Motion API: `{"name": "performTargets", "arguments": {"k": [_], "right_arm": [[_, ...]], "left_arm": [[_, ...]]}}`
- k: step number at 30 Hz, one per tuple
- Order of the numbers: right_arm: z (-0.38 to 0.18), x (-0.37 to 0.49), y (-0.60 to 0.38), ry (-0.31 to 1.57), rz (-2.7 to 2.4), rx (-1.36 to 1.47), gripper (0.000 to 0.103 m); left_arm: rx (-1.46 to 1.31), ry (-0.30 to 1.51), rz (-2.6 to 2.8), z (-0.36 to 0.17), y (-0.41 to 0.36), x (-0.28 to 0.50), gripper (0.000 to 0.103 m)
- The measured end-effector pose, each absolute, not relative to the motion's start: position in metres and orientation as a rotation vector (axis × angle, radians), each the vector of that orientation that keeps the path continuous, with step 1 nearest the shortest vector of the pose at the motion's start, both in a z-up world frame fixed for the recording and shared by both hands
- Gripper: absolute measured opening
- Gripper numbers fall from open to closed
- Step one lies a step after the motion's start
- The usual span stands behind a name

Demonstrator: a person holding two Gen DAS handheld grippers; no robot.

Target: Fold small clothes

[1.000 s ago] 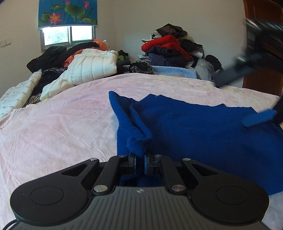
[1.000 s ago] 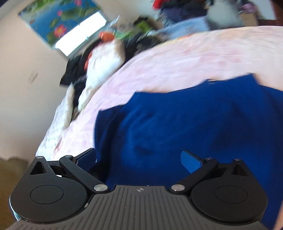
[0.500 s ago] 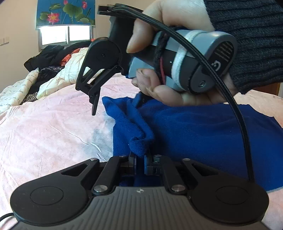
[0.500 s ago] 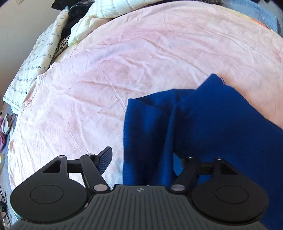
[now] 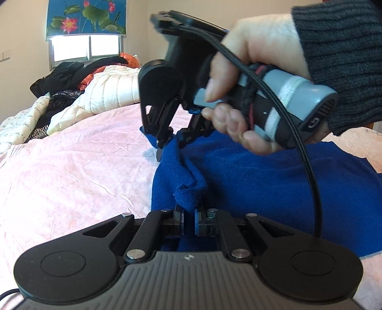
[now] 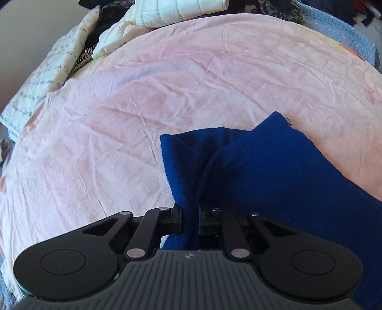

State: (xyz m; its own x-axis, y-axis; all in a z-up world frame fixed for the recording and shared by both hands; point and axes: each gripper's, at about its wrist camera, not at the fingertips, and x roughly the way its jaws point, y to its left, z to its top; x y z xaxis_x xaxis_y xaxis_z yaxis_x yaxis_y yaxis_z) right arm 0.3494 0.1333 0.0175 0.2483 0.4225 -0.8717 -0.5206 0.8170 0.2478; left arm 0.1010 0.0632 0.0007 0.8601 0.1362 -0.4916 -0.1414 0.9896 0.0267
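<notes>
The blue garment (image 5: pixel 262 181) lies on the pink bed (image 5: pixel 71 181); left tongs (image 5: pixel 189 220) pinch its near corner, and right tongs (image 6: pixel 190 220), just closed, pinch its far corner.

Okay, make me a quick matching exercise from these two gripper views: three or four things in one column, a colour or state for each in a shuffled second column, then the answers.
Things
1. left gripper
2. bedsheet
3. window blind
4. quilted jacket

Descriptions
A. pale pink, wrinkled
B. cream white, lying at the far side of the bed
C. shut on the blue garment
D. printed with lotus flowers

Pairs: 1-C, 2-A, 3-D, 4-B
</notes>
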Motion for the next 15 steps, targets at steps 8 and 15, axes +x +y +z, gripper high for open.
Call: {"name": "performTargets", "arguments": {"k": [8,15], "right_arm": [[0.031,0.354,0.08,1.121,0.668,0.028,0.013],[0.045,0.356,0.02,1.088,0.653,0.126,0.013]], "left_arm": [[-0.022,0.496,0.08,0.014,0.046,0.098,0.007],[0.001,0.488,0.005,0.018,0.012,0.101,0.007]]}}
